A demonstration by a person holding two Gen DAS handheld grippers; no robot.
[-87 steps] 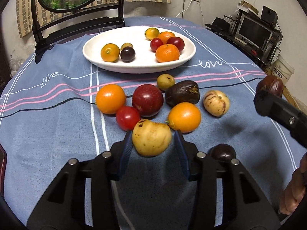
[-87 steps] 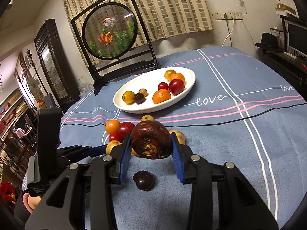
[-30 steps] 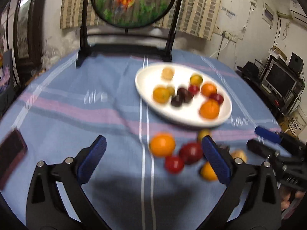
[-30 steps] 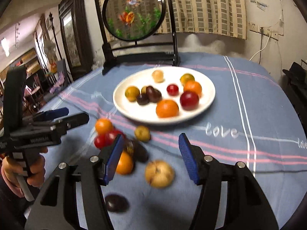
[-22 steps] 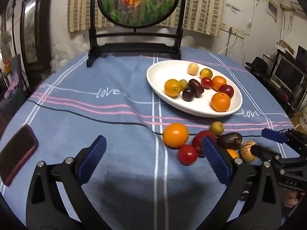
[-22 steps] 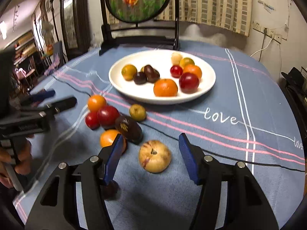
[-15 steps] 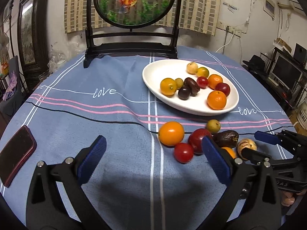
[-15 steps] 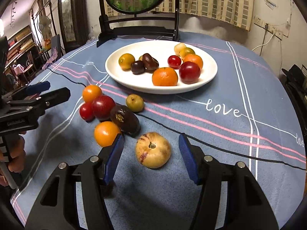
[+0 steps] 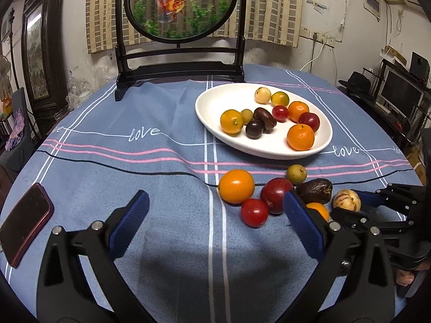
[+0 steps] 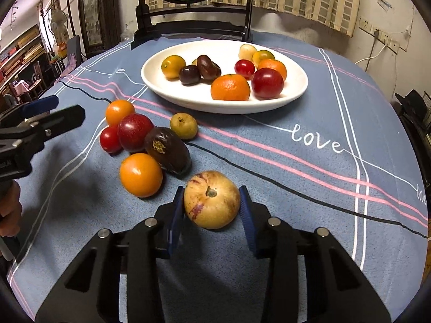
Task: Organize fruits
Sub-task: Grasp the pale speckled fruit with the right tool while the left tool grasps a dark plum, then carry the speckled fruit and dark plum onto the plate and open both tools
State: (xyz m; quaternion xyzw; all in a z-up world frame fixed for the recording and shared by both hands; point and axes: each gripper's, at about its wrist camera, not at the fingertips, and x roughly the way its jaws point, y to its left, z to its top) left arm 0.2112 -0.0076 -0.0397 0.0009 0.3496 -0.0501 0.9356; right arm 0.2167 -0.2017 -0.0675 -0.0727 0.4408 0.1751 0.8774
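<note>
Tablecloth (image 9: 161,161) partly behind hand-held gripper (image 9: 214,223)

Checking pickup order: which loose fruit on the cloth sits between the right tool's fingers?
The pale purple-streaked fruit, alone nearest the camera; the others cluster apart.

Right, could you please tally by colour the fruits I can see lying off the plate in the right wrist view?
Orange fruits: 2
Red fruits: 2
Dark brown fruit: 1
Yellow-green fruit: 1
Pale striped fruit: 1
Total: 7
</note>
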